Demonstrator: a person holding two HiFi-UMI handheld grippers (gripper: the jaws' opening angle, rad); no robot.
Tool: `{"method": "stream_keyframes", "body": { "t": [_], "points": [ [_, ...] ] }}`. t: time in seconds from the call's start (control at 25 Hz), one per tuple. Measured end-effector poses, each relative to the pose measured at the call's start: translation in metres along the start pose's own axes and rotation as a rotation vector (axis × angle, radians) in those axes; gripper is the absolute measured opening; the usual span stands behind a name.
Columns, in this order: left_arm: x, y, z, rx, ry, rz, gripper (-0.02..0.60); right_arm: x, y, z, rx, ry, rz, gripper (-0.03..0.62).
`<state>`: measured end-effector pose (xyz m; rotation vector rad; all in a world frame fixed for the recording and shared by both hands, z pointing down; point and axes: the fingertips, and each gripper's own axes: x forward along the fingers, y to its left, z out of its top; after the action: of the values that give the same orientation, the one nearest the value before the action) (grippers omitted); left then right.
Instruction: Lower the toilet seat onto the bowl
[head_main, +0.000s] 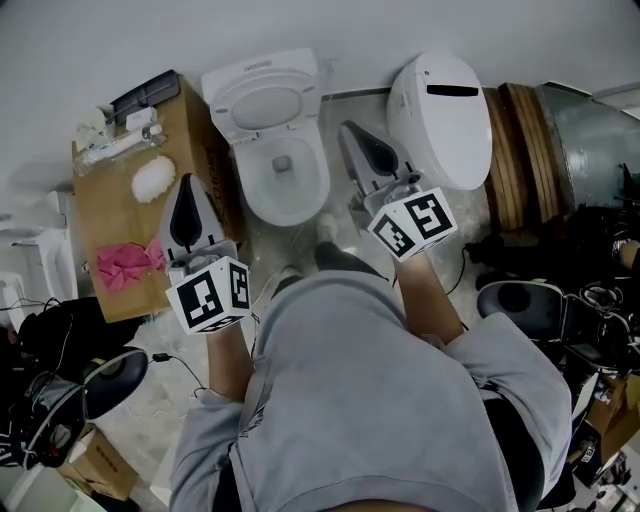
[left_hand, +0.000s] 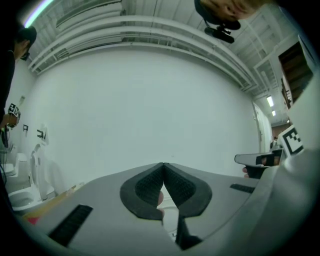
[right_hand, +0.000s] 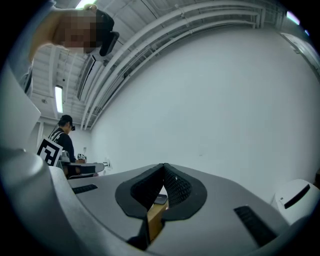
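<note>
In the head view a white toilet stands on the floor ahead, its bowl (head_main: 252, 192) uncovered. The toilet seat (head_main: 226, 108) is raised behind the bowl, against the tank. My left gripper (head_main: 184, 187) hovers left of the bowl over the edge of a cardboard box, jaws shut and empty. My right gripper (head_main: 351, 129) hovers right of the bowl, also shut and empty. Neither touches the toilet. In the left gripper view the left gripper (left_hand: 163, 164) points at a bare white wall. The right gripper (right_hand: 163, 165) likewise points at the wall in the right gripper view.
The cardboard box (head_main: 108, 215) left of the toilet carries a pink cloth (head_main: 124, 266) and a white wad (head_main: 153, 178). A second toilet with its lid (head_main: 446, 120) down stands at the right, wooden panels (head_main: 520, 140) beyond it. Cables and gear crowd both sides. Another person (right_hand: 62, 136) stands far off.
</note>
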<state>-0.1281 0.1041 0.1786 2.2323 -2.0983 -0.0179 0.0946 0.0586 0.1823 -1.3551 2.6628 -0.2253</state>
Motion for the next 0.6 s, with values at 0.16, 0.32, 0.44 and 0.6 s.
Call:
{"method": "stream_keyframes", "body": {
  "t": [0.16,0.32,0.44,0.6],
  "points": [
    [0.031,-0.015,0.002,0.007,0.002,0.025,0.000,0.022,-0.035,0.004,0.006,-0.001,0.023,-0.002],
    [0.060,-0.033,0.003,0.012,0.011,0.044,0.000,0.039,-0.065,0.006,0.012,0.007,0.049,-0.002],
    [0.080,-0.050,0.006,0.029,0.018,0.051,0.000,0.051,-0.087,0.006,0.015,0.027,0.073,-0.002],
    [0.098,-0.067,0.009,0.051,0.035,0.045,0.000,0.062,-0.110,0.002,0.023,0.070,0.097,-0.002]
  ]
}}
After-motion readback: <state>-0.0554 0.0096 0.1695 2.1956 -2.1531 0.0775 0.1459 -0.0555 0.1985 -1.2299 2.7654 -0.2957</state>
